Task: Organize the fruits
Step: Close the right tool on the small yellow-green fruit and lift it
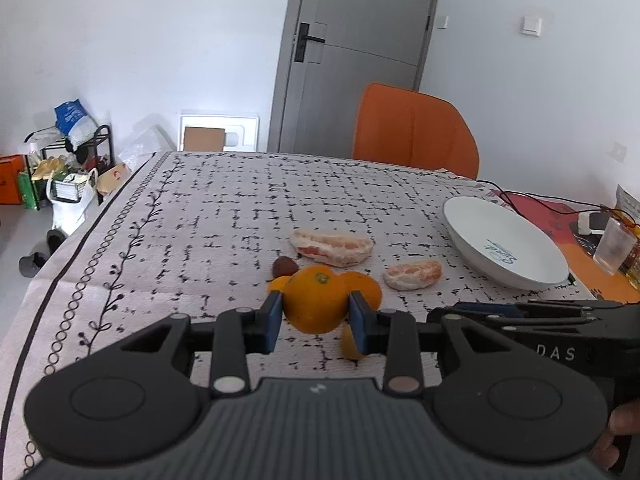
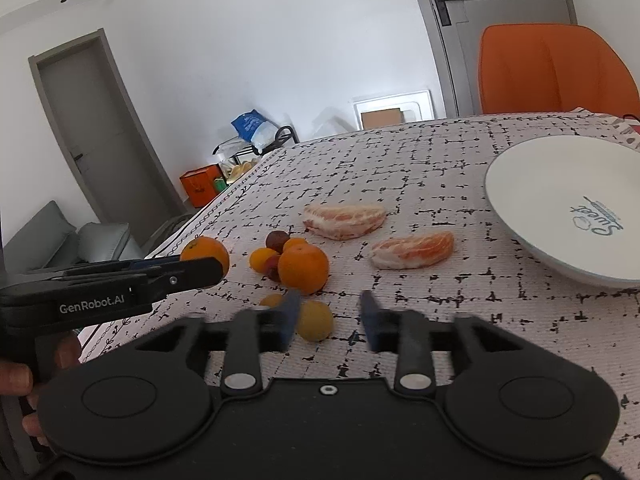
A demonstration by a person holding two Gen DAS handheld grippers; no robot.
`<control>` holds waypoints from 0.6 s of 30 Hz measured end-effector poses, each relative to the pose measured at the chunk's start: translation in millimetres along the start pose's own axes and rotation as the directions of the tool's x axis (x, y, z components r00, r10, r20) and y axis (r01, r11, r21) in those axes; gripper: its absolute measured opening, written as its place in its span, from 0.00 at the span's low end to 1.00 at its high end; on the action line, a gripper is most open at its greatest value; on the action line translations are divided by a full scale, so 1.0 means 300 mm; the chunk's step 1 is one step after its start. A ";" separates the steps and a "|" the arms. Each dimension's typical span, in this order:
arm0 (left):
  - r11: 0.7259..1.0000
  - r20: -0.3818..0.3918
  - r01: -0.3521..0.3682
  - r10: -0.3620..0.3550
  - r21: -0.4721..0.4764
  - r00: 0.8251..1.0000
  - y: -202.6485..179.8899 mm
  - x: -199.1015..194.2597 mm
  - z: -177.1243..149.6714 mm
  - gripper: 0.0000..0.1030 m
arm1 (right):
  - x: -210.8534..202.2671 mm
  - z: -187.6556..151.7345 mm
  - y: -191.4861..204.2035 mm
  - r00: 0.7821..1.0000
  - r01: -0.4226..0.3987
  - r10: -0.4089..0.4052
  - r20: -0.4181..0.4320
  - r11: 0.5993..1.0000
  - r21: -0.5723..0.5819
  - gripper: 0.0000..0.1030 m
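Note:
My left gripper (image 1: 316, 320) is shut on a whole orange (image 1: 315, 299) and holds it above the tablecloth; it also shows in the right wrist view (image 2: 205, 256). My right gripper (image 2: 330, 316) is open and empty, blurred, just above a small yellow fruit (image 2: 315, 320). A second orange (image 2: 303, 268) sits in a cluster with small orange and dark red fruits (image 2: 277, 240). Two peeled citrus pieces lie beyond, one larger (image 2: 344, 220) and one smaller (image 2: 412, 256). A white plate (image 2: 560, 184) stands to the right, empty.
An orange chair (image 1: 414, 132) stands at the table's far edge. Cables, a plastic cup (image 1: 614, 246) and small items lie right of the plate. The table's left edge drops to a cluttered floor.

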State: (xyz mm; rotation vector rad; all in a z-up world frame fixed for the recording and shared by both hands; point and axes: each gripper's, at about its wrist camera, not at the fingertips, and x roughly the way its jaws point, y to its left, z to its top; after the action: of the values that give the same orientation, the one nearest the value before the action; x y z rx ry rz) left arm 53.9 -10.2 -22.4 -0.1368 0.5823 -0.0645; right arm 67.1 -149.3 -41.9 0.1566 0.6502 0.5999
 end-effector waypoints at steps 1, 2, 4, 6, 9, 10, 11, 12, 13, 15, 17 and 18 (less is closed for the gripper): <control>1.000 -0.002 -0.003 0.003 -0.004 1.000 0.007 0.000 -0.002 0.33 | 0.007 -0.002 0.005 1.000 0.000 0.000 -0.004 1.000 -0.004 0.43; 1.000 -0.004 -0.006 0.006 -0.008 1.000 0.015 0.001 -0.006 0.33 | 0.016 -0.002 0.011 1.000 -0.001 0.001 -0.010 1.000 -0.008 0.44; 1.000 -0.007 -0.010 0.010 -0.012 1.000 0.027 0.001 -0.010 0.33 | 0.037 -0.006 0.018 1.000 -0.009 0.009 -0.023 1.000 -0.011 0.44; 1.000 -0.009 -0.012 0.012 -0.018 1.000 0.039 0.002 -0.012 0.33 | 0.055 -0.008 0.028 0.999 -0.011 0.010 -0.033 1.000 -0.017 0.44; 0.999 -0.010 -0.015 0.014 -0.029 1.000 0.057 0.003 -0.015 0.33 | 0.088 -0.013 0.040 0.999 0.001 -0.003 -0.042 0.999 -0.034 0.37; 0.999 -0.012 -0.016 0.015 -0.032 1.000 0.061 0.005 -0.015 0.33 | 0.100 -0.017 0.042 0.999 0.001 -0.003 -0.053 0.999 -0.040 0.22; 0.999 -0.013 -0.017 0.017 -0.034 1.000 0.065 0.008 -0.015 0.33 | 0.110 -0.021 0.044 0.998 -0.003 0.000 -0.064 0.999 -0.045 0.23; 0.999 -0.014 -0.018 0.017 -0.035 1.000 0.065 0.009 -0.015 0.33 | 0.109 -0.025 0.046 0.998 -0.003 0.000 -0.057 0.999 -0.051 0.22; 0.999 -0.015 -0.017 0.016 -0.034 1.000 0.063 0.010 -0.015 0.33 | 0.104 -0.026 0.049 0.999 0.001 -0.004 -0.054 0.998 -0.057 0.22; 1.000 -0.013 -0.012 0.011 -0.029 1.000 0.055 0.010 -0.014 0.33 | 0.079 -0.022 0.047 0.999 0.009 -0.011 -0.031 0.998 -0.060 0.22; 1.000 -0.012 -0.003 0.003 -0.022 1.000 0.041 0.011 -0.012 0.33 | 0.050 -0.011 0.033 1.000 0.017 -0.017 -0.010 0.999 -0.050 0.22; 1.000 -0.010 0.001 -0.002 -0.018 1.000 0.033 0.011 -0.011 0.33 | 0.033 -0.004 0.024 1.000 0.024 -0.024 0.002 0.999 -0.044 0.22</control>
State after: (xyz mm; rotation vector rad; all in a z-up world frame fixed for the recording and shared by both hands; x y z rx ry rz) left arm 55.2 -1.0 -28.4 -0.1549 0.5934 -0.0614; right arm 69.4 -137.8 -45.8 0.1075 0.6359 0.5906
